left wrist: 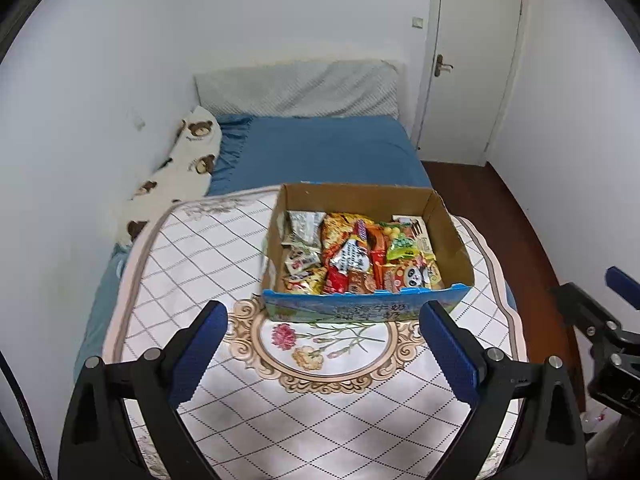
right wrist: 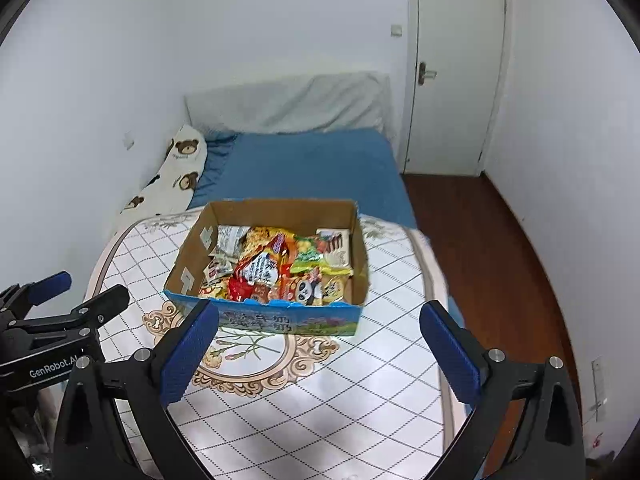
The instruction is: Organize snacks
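A cardboard box [left wrist: 452, 236] with a blue printed front stands on a round table and holds several colourful snack packets [left wrist: 352, 256]. The box also shows in the right wrist view [right wrist: 276, 210] with the snack packets [right wrist: 276, 268] inside. My left gripper [left wrist: 324, 316] is open and empty, hovering just in front of the box. My right gripper [right wrist: 320, 316] is open and empty, also in front of the box, slightly to its right. Each gripper shows at the edge of the other's view: the right gripper [left wrist: 592, 304] and the left gripper [right wrist: 68, 292].
The round table [left wrist: 192, 248] has a white checked cloth with a floral medallion. Behind it is a bed with a blue sheet [left wrist: 328, 152], a bear-print pillow [left wrist: 188, 164] and a grey headboard. A white door [left wrist: 472, 60] and wooden floor [left wrist: 500, 208] are on the right.
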Demonstrator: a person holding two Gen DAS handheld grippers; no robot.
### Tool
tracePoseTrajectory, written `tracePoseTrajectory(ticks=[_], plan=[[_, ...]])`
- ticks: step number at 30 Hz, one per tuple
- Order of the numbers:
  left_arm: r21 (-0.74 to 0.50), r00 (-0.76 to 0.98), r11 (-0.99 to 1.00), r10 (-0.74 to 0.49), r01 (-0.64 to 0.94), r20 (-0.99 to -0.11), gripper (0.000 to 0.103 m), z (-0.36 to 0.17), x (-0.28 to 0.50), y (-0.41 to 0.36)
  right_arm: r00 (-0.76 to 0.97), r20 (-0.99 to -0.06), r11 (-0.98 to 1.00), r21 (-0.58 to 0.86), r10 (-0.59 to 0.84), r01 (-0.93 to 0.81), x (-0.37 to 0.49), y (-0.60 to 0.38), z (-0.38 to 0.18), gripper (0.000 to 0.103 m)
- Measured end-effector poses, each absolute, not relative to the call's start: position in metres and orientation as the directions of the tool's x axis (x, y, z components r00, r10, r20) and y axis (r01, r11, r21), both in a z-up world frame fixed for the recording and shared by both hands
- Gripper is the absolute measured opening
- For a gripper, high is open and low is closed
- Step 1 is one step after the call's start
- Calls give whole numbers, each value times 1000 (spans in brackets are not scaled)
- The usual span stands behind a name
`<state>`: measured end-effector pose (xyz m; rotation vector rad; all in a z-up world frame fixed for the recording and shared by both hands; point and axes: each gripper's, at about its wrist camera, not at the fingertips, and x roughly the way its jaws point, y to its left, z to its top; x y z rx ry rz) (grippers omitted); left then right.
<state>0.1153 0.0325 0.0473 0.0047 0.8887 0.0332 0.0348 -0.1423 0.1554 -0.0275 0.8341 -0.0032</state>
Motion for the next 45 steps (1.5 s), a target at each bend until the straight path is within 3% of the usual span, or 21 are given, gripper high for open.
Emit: tracePoseTrajectory(ticks=[14,21,45], plan=[[23,678,999,40,-35,-734,98,66,95,30,705,-709,1000,-8,3,-12,11,-141,180,103],[33,664,999,45,-31,-747,103,48,118,26,687,-726,1000,-12,-26,24,40,-147,153,103],[81,609,994,106,-69,-786,103,-15,191,21,608,-788,995,-63,-100,83,131,-160,65,103]])
